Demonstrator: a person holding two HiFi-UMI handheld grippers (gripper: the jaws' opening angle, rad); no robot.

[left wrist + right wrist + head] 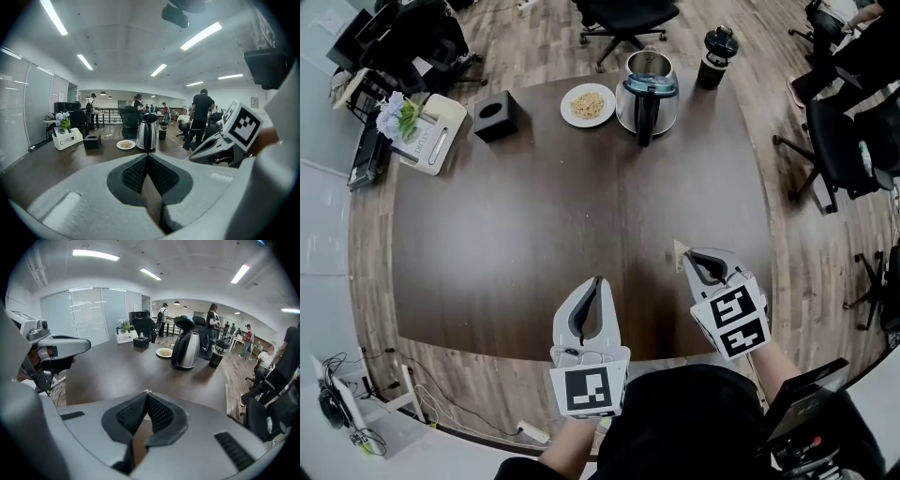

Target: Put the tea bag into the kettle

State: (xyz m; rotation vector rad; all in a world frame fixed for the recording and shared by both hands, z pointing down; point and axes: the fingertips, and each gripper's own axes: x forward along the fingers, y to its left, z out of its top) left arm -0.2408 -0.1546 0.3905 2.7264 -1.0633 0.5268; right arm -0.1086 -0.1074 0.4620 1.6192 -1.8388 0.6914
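In the head view, the kettle [647,94] stands at the surface's [516,244] far edge, well apart from us. In the left gripper view, our left tongs [148,156] are closed on nothing. In the right gripper view, our right tongs [147,394] pinch a pale corner, which we judge to be the tea bag [146,391]. It looks light, limp and easy to tear, so we hold it by its edge.

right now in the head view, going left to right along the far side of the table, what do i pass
white holder with flowers → black box → plate of food → kettle → black bottle
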